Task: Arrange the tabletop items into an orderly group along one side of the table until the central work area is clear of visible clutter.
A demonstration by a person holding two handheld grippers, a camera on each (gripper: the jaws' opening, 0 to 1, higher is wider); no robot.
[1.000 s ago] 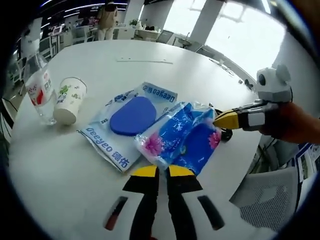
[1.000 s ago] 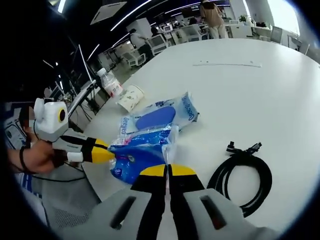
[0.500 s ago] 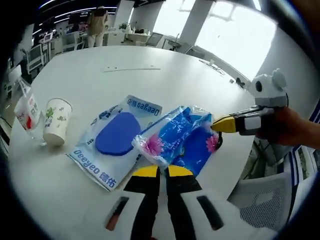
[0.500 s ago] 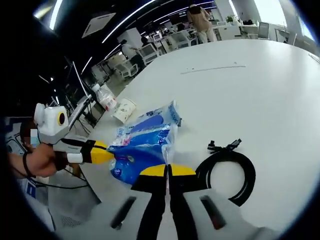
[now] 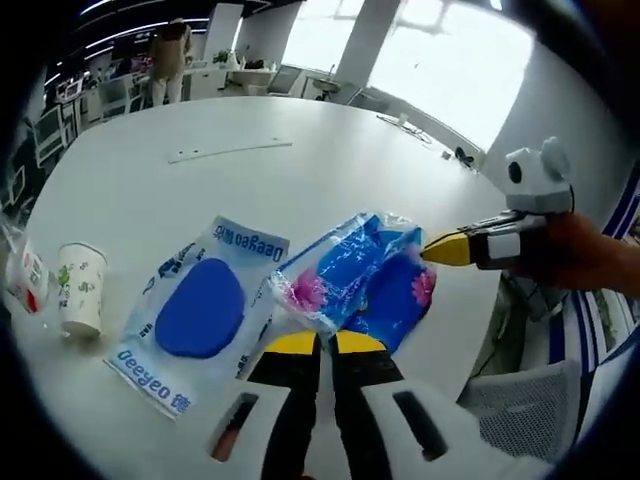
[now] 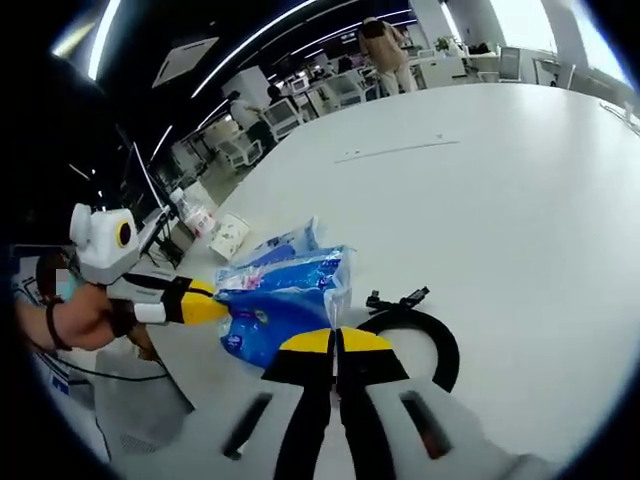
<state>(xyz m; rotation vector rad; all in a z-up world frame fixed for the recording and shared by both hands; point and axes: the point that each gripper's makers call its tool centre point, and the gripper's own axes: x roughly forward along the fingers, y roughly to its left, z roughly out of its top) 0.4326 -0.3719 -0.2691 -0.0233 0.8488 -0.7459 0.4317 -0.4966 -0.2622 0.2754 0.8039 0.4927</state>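
The left gripper (image 5: 318, 343) is clenched on one end of the crinkly blue plastic pack with pink flowers (image 5: 360, 278), at its 12 o'clock; the right gripper (image 6: 334, 342) clamps the opposite end, so the pack's long axis spans between them, above the white round table (image 5: 300, 175).

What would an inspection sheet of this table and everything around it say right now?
Surface: white table, large and rounded, a thin strip lying far out on it.
Job's things: blue floral packet held up between both grippers; flat Deeyeo pack lying on the table; paper cup upright beside a bottle near the edge.
Clutter: nothing seen beyond those items.
Grippers: left gripper shut on the packet's near edge; right gripper shut on its opposite edge.
Cables: black coiled cable on the table beside the packet.
Surroundings: open office with desks and chairs; a person standing far behind; bright windows.
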